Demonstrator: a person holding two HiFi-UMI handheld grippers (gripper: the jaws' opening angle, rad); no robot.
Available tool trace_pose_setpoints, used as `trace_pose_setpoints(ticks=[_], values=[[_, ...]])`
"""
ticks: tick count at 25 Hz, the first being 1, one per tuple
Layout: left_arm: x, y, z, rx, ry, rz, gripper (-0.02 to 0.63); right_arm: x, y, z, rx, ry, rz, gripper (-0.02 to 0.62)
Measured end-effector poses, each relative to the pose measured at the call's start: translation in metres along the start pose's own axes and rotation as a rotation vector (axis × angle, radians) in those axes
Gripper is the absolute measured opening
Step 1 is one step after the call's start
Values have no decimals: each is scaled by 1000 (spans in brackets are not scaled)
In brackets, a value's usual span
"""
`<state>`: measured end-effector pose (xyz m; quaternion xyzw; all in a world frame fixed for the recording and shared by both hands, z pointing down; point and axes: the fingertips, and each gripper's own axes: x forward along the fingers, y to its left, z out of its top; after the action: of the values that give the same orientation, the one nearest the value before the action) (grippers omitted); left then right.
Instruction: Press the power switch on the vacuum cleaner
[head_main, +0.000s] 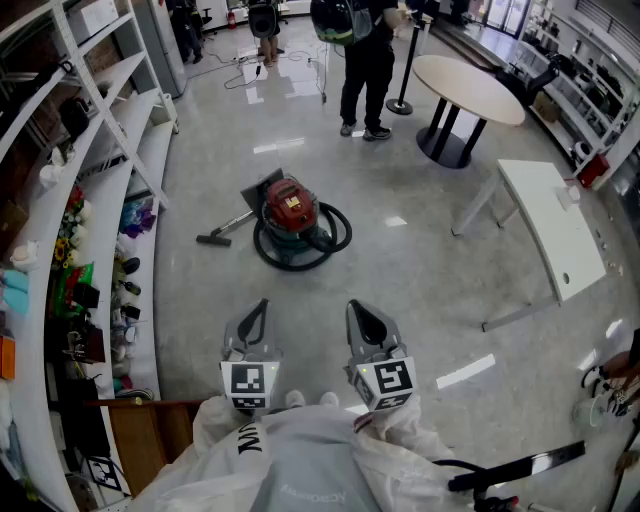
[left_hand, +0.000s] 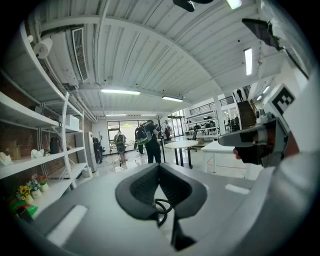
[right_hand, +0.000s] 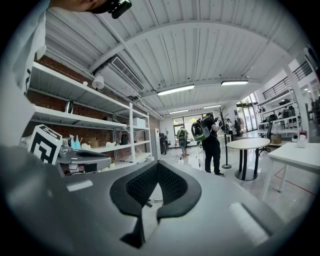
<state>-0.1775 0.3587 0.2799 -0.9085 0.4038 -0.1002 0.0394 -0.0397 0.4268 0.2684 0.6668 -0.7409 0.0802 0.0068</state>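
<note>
- the shelves (head_main: 95, 215) run along the left edge of the floor (head_main: 420, 270) and are full of small things.
- the left gripper (head_main: 263, 303) is held low and close to the person, pointing forward. its jaws are closed together at the tips with nothing between them. i think that is good for poking a button.
- the vacuum cleaner (head_main: 291, 210) sits out in the middle of the floor, between the shelves and the white table. its hose (head_main: 335, 232) is curled around it and its wand (head_main: 228, 228) lies on the floor to its left. it is straight ahead of both grippers and well apart from them, so nothing touches it yet.
- the power switch is likely on the red top, but it is too small to make out from here.
- the right gripper (head_main: 353, 304) is held just beside the left one. its jaws are also closed together and hold nothing.
- the white table (head_main: 548, 225) stands by the right edge of the floor, away from the vacuum cleaner.
</note>
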Motion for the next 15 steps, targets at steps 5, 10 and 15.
trace_pose_setpoints(ticks=[5,10,15], values=[[1,-6,-1,1,4,-10,0,-3,-3,-1,3,0,-5,-2],[1,-15,-1,0,10,-13,0,-11,-12,-3,26,-2,-7,-2],[3,-25,0,2,11,-11,0,-20,-24,0,50,-23,-3,0]])
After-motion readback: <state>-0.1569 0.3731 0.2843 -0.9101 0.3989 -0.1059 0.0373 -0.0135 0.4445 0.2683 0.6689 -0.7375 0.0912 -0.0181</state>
